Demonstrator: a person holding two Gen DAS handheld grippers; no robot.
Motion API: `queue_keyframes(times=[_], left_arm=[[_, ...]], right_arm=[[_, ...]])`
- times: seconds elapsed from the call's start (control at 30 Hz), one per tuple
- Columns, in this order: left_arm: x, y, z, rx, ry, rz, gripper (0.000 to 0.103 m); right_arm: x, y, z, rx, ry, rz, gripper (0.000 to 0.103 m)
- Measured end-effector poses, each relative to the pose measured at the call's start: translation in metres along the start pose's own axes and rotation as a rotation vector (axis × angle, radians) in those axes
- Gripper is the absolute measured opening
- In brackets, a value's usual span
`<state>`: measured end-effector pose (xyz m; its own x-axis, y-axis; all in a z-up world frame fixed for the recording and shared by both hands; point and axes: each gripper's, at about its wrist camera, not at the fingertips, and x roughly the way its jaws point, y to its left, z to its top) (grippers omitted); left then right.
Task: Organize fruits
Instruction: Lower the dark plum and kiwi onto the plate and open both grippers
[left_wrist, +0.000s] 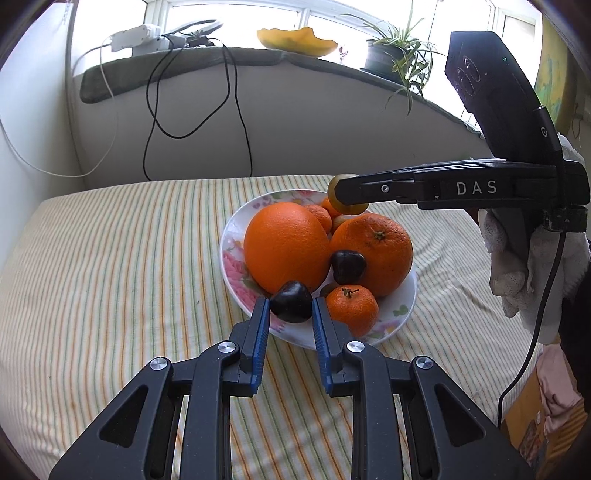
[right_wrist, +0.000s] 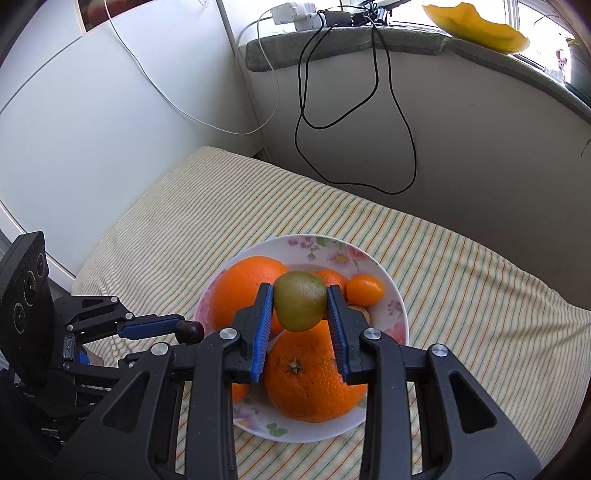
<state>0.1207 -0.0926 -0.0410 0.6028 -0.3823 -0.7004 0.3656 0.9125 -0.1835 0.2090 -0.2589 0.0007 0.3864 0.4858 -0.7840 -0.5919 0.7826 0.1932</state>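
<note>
A white floral plate (left_wrist: 391, 314) (right_wrist: 391, 295) holds two large oranges (left_wrist: 286, 245) (left_wrist: 373, 253), a small mandarin (left_wrist: 351, 306), a dark fruit (left_wrist: 347, 266) and a kumquat (right_wrist: 365, 290). At the plate's near rim, my left gripper (left_wrist: 290, 304) (right_wrist: 184, 332) is shut on a second dark fruit (left_wrist: 290, 299) (right_wrist: 189, 330), both blue pads touching it. Over the back of the pile, my right gripper (right_wrist: 299, 291) (left_wrist: 345, 197) is shut on a green fruit (right_wrist: 300, 301) (left_wrist: 338, 182), which hangs above the oranges.
A striped cloth (left_wrist: 110, 277) covers the table, which meets a wall at the back and left. On the windowsill above it are a power strip (left_wrist: 136, 35), hanging cables (left_wrist: 236, 110), a yellow dish (left_wrist: 295, 38) and a potted plant (left_wrist: 391, 51). A gloved hand (left_wrist: 517, 266) holds the right gripper.
</note>
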Motion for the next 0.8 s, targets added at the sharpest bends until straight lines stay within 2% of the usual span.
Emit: queue_keyframes(times=[0.2,0.27,0.33,0.5,0.67,0.8], left_arm=[[0.0,-0.001,0.0,0.0,-0.001,-0.004,0.023],[0.0,-0.002,0.0,-0.003,-0.002,-0.005,0.028],[0.0,-0.003,0.0,0.0,-0.002,-0.008,0.028],[-0.002,-0.006,0.001,0.005,-0.005,-0.006,0.03],[-0.009,-0.008,0.002,0.008,-0.021,0.003,0.05],[-0.014,-0.008,0.002,0.004,-0.033,0.006,0.055]], right_arm=[[0.002,0.001,0.001,-0.005,0.008,-0.006,0.032],[0.001,0.002,0.001,-0.006,0.006,-0.005,0.034],[0.0,0.003,0.001,-0.007,0.004,0.001,0.035],[-0.004,0.005,0.002,-0.003,-0.009,-0.001,0.045],[-0.013,0.007,-0.002,-0.002,-0.03,-0.01,0.058],[-0.021,0.008,-0.007,0.011,-0.047,-0.021,0.06]])
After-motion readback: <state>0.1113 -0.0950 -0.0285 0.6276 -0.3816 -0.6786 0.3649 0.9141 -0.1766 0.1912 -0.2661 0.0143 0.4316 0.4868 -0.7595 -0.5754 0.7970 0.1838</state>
